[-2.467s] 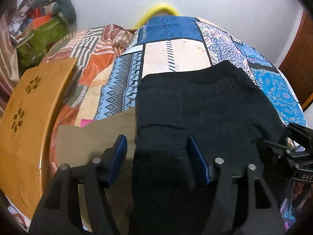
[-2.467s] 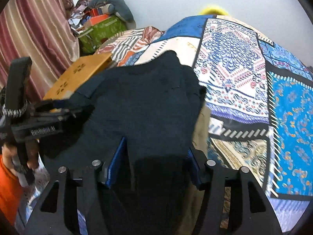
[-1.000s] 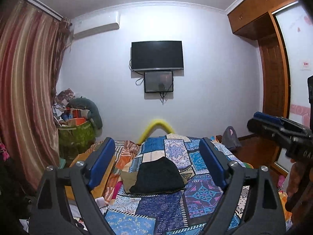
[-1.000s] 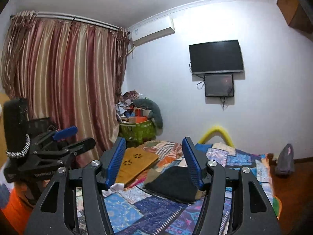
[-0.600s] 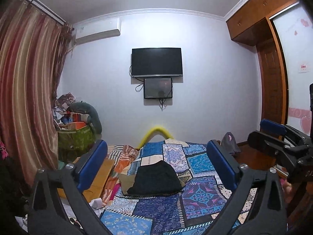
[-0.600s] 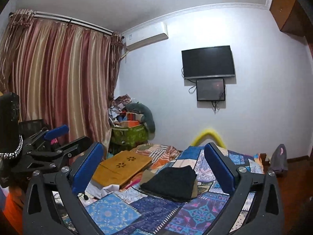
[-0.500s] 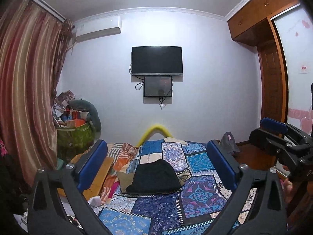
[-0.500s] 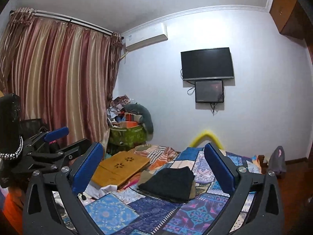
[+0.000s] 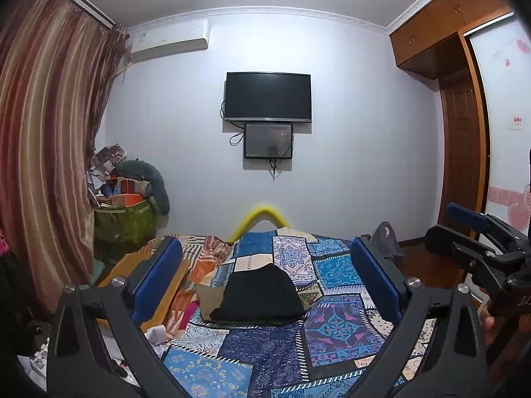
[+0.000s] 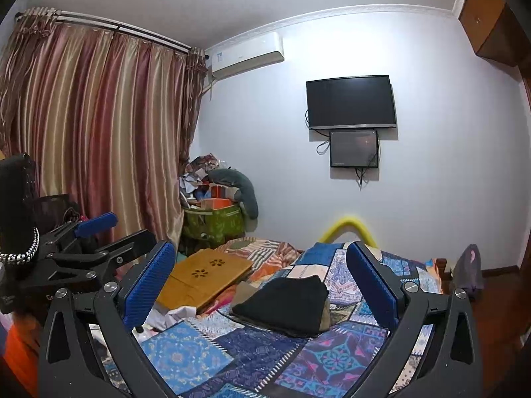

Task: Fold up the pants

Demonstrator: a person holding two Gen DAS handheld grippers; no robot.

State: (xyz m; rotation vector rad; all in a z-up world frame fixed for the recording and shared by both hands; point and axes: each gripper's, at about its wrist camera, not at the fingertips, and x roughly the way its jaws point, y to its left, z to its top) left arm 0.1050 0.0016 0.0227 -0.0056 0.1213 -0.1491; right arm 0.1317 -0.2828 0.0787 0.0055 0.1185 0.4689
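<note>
The folded black pants (image 9: 259, 295) lie on top of a folded tan garment (image 9: 207, 301) in the middle of the patchwork bedspread (image 9: 282, 348). They also show in the right wrist view (image 10: 285, 301). My left gripper (image 9: 265, 282) is open wide and empty, held well back from the bed. My right gripper (image 10: 262, 282) is also open wide and empty, held back at about the same distance. The right gripper shows at the right edge of the left wrist view (image 9: 481, 245); the left gripper shows at the left of the right wrist view (image 10: 83, 252).
A wooden lap table (image 10: 205, 275) lies at the bed's left side beside a striped blanket (image 9: 205, 255). A green bin of clutter (image 10: 215, 222) stands by the curtain (image 10: 83, 139). A TV (image 9: 268, 97) hangs on the far wall. A wooden wardrobe (image 9: 458, 165) is at the right.
Both grippers have let go of the pants, pulled far back from the bed and opened wider. The pants stay folded on the bed.
</note>
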